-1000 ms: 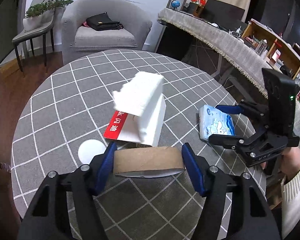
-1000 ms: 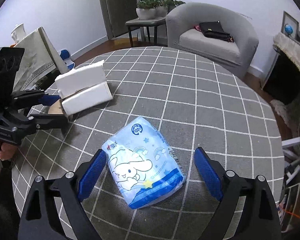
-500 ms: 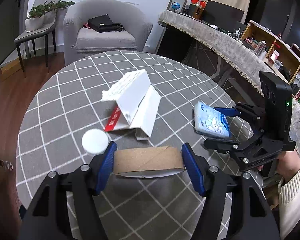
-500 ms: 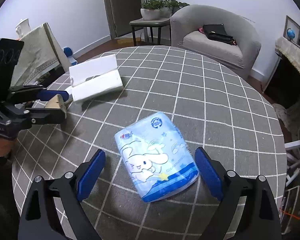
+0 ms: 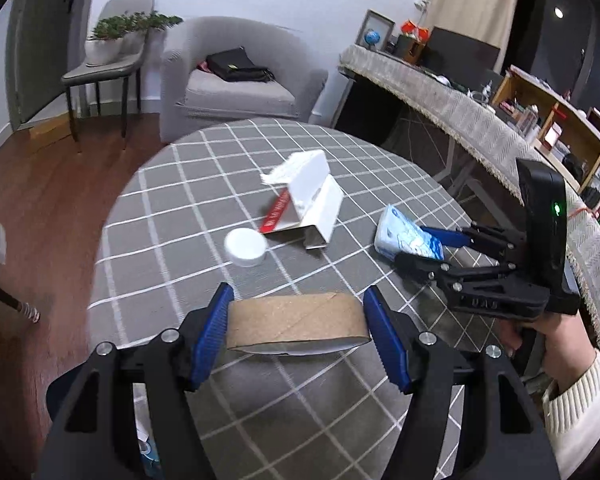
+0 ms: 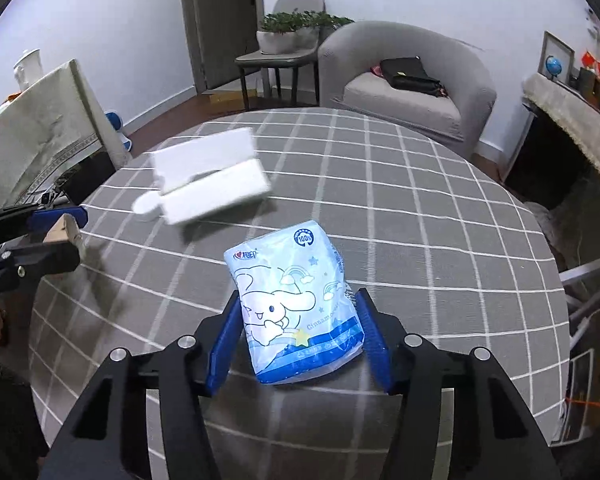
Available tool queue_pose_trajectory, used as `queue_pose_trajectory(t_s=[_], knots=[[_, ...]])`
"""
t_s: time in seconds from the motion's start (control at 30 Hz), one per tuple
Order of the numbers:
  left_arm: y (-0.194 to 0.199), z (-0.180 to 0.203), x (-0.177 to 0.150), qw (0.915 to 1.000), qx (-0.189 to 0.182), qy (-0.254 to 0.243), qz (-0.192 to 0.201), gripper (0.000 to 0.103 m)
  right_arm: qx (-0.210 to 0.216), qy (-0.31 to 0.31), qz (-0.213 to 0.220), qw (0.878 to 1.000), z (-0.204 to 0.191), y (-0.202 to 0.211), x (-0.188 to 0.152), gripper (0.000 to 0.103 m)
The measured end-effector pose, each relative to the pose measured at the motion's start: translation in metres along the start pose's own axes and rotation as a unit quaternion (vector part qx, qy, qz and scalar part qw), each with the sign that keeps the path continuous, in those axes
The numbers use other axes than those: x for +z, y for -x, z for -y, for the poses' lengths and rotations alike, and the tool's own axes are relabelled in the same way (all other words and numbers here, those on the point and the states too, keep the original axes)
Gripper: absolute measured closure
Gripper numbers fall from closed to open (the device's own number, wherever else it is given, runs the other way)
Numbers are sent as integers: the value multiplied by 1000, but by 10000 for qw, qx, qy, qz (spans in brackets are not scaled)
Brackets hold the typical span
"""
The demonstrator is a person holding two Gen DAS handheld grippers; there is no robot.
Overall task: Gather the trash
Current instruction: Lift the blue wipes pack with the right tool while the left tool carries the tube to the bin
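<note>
We counted one cardboard tube [image 5: 298, 322] clamped in the left tool [image 5: 298, 336], one blue tissue pack [image 6: 296, 304] squeezed in the right tool [image 6: 296, 338], one white box [image 5: 312, 200] and one white lid [image 5: 245, 246] on the desk [image 5: 172, 200]. The lid's round top showed clearly only in the left view.

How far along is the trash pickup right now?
Nothing looks binned yet; no bin is in view. In hand: the left tool grips the cardboard tube, and the right tool has its pads against the blue tissue pack. Left on the table: the white box and the round white lid.
</note>
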State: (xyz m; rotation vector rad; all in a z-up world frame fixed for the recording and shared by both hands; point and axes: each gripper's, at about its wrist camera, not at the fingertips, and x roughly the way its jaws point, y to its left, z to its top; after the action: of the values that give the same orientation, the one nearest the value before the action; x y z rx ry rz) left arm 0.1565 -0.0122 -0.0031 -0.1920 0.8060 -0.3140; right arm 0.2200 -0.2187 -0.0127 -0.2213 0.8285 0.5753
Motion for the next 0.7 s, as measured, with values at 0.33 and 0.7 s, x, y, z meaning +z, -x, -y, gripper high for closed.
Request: queue_pose_trajectory(t_s=[0.33, 0.7], knots=[[42, -27, -17, 9979, 527, 227, 317, 34, 298, 119, 400, 9987, -61, 20, 16, 46], [75, -62, -46, 9934, 969, 478, 374, 34, 706, 451, 480, 9953, -137, 21, 19, 47]])
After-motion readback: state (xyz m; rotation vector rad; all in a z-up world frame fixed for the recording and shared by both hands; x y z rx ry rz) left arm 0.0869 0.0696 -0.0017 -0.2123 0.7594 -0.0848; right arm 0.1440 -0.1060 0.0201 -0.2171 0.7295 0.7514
